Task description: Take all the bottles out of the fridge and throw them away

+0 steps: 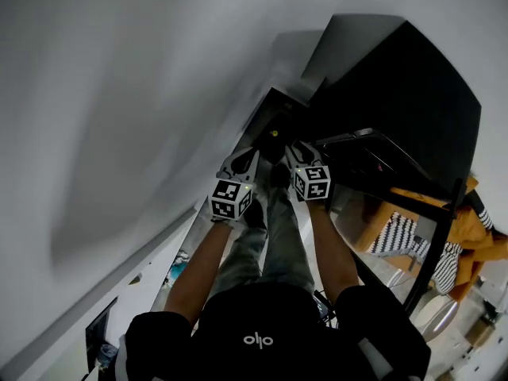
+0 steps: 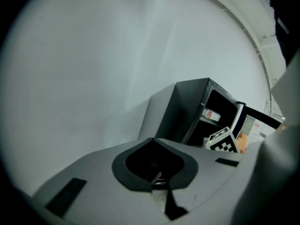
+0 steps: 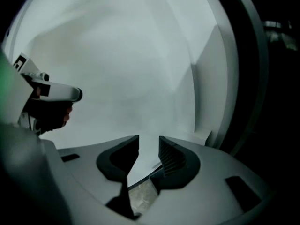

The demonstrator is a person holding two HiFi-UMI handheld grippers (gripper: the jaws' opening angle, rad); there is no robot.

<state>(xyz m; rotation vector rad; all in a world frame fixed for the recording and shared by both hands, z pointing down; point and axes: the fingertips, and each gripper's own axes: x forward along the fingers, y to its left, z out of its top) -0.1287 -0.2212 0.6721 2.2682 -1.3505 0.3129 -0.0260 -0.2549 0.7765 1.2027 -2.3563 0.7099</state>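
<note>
The black fridge [image 1: 397, 78] stands against a white wall with its door [image 1: 373, 153] swung open. In the left gripper view the fridge [image 2: 187, 109] shows a small red-and-white item [image 2: 212, 115] on a shelf; I cannot tell whether it is a bottle. No bottle shows clearly anywhere. My left gripper [image 1: 242, 163] is held up in front of the fridge, and its jaws [image 2: 152, 140] meet with nothing between them. Beside it my right gripper [image 1: 298, 153] stands slightly apart [image 3: 149, 142] and empty, facing the white wall.
An orange cloth [image 1: 476, 228] and striped fabric [image 1: 397, 232] lie to the right behind the open door. The white wall [image 1: 119, 94] fills the left. A dark edge [image 3: 253, 78] runs down the right of the right gripper view.
</note>
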